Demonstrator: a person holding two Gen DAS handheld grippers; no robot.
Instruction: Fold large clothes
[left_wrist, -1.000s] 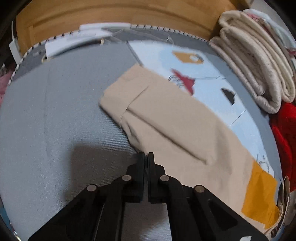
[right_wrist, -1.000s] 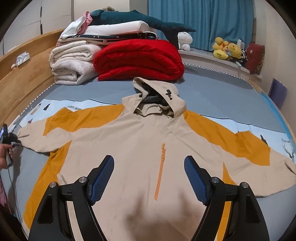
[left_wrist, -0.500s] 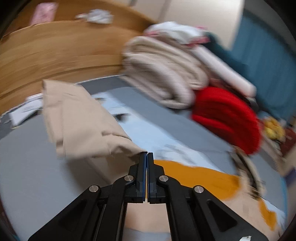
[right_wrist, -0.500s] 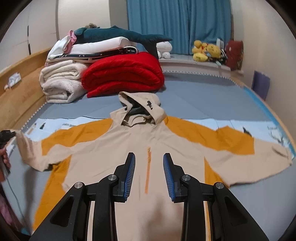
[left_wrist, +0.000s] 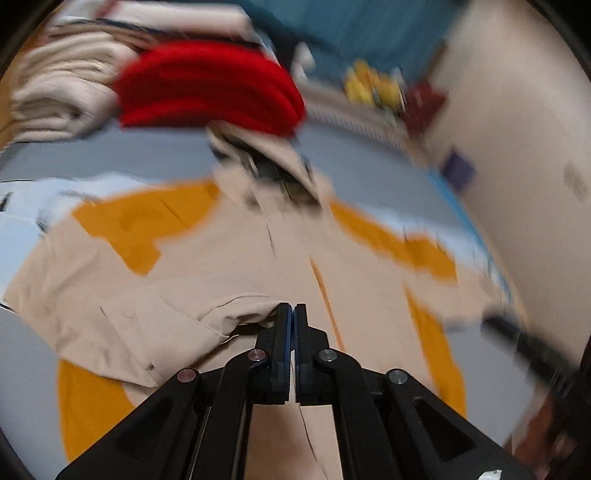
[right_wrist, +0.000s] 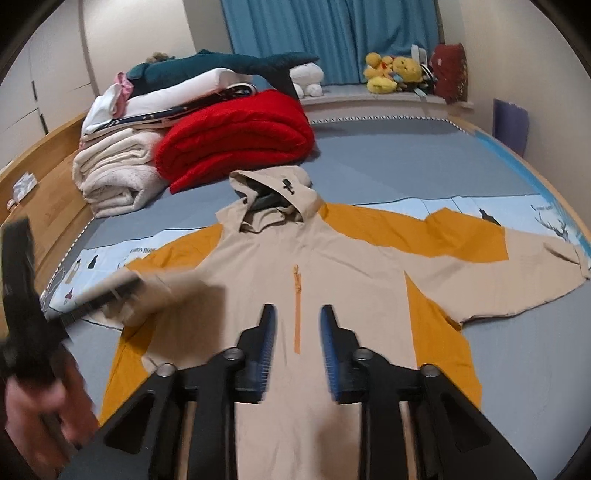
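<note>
A beige and orange hooded jacket (right_wrist: 332, 266) lies face up on the bed, its far sleeve (right_wrist: 535, 266) spread out to the right. My left gripper (left_wrist: 294, 314) is shut on the cuff of the near sleeve (left_wrist: 207, 314) and holds it over the jacket's chest; the view is blurred. It shows in the right wrist view (right_wrist: 122, 291) at the left, blurred. My right gripper (right_wrist: 298, 317) is open and empty, above the jacket's lower front near the orange zip (right_wrist: 296, 295).
A red blanket (right_wrist: 236, 136) and a stack of cream and white bedding (right_wrist: 118, 173) lie behind the hood. Plush toys (right_wrist: 395, 72) sit on the far ledge by blue curtains. A wooden bed frame (right_wrist: 40, 206) runs along the left.
My left gripper has carried the sleeve from the bed's left edge across onto the jacket's body. My right gripper narrowed, then opened a little, and moved closer to the jacket.
</note>
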